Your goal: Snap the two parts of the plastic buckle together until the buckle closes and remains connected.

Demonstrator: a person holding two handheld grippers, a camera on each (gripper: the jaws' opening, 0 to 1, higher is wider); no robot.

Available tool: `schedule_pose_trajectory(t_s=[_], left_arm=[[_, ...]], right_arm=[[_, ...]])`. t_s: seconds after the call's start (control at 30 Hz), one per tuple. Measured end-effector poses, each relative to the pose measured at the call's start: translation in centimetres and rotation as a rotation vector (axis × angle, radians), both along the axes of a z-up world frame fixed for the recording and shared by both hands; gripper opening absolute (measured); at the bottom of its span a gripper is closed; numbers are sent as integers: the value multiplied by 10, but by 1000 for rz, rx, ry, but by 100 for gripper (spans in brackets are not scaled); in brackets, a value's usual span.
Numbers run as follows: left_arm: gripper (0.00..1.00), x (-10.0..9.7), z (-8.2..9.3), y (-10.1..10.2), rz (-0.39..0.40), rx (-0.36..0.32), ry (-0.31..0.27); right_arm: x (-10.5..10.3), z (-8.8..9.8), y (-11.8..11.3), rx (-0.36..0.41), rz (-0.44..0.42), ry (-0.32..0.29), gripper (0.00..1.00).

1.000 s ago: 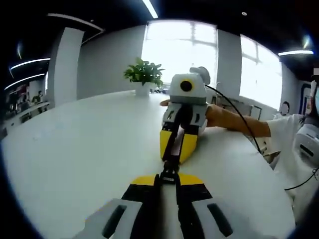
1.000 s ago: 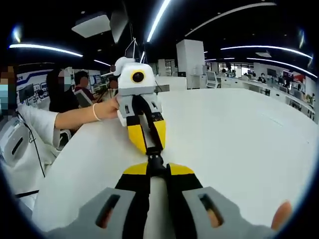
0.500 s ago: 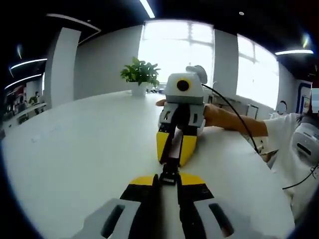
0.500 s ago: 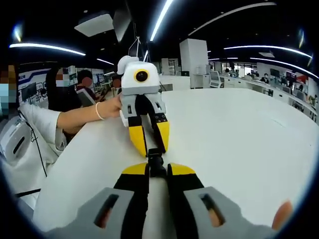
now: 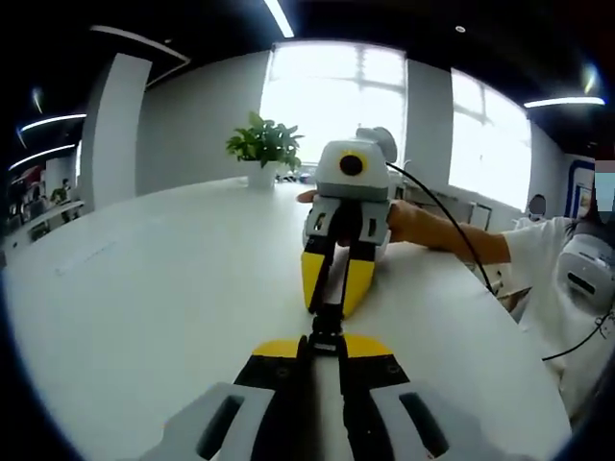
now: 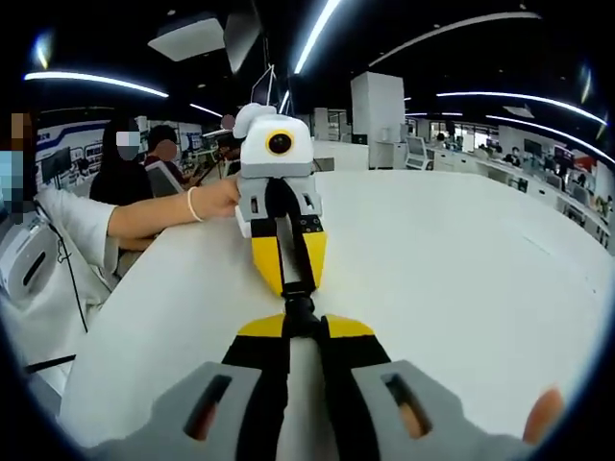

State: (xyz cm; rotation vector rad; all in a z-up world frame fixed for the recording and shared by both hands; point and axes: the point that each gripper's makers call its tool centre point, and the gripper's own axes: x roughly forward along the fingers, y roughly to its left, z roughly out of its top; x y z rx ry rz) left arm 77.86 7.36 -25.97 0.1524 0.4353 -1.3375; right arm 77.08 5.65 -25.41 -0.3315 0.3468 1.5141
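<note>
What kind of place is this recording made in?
Probably an open-plan office or lab: a large white table, long ceiling strip lights, people seated at desks in the background, and a potted plant by big bright windows.

We see bare white table (image 5: 144, 317) open wide to either side of the two grippers facing each other. Between their tips the black buckle (image 5: 327, 331) fills the gap. A potted plant (image 5: 261, 149) stands at the far edge, well apart.
</note>
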Motion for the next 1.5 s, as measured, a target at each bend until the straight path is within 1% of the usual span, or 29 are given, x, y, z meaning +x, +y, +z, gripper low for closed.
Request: schedule_pose_trajectory(t_s=[0.13, 0.2, 0.23, 0.5, 0.53, 0.57, 0.6, 0.63, 0.77, 0.97, 1.13, 1.3, 1.43, 1.5], left_arm=[[12, 3, 0, 1, 4, -5, -3], [11, 3, 0, 1, 11, -15, -6], [11, 4, 0, 1, 11, -17, -6], [11, 0, 0, -5, -8, -34, 1], [10, -3, 3, -12, -28, -68, 11], [11, -1, 0, -9, -19, -34, -10], [11, -3, 0, -9, -27, -34, -8], [11, 0, -1, -9, -18, -29, -13], [11, 3, -3, -9, -18, -37, -4], [12, 4, -3, -9, -16, -39, -5], [12, 1, -2, -9, -9, -55, 16], [13, 1, -1, -9, -12, -57, 14], [14, 0, 0, -8, -5, -57, 25], [14, -1, 0, -6, -1, -51, 18]], right_arm=[[0, 0, 0, -1, -7, -4, 11], [1, 0, -1, -20, -10, -52, 11], [-1, 1, -1, -25, -8, -59, 10], [0, -1, 2, -6, 6, -29, 9], [-11, -3, 7, 6, 44, 26, 9], [-2, -5, 10, -2, 21, -20, 9], [-3, -8, 11, -14, 24, -26, 9], [-2, -9, 12, -16, 14, -29, 9], [2, -14, 16, -9, 9, -22, 9], [6, -14, 16, -13, -6, -23, 11], [7, -11, 14, 3, 9, -17, 11], [6, -9, 13, 3, 7, -19, 12], [7, -7, 11, 7, 9, -21, 11], [8, -7, 11, 14, 8, -18, 11]])
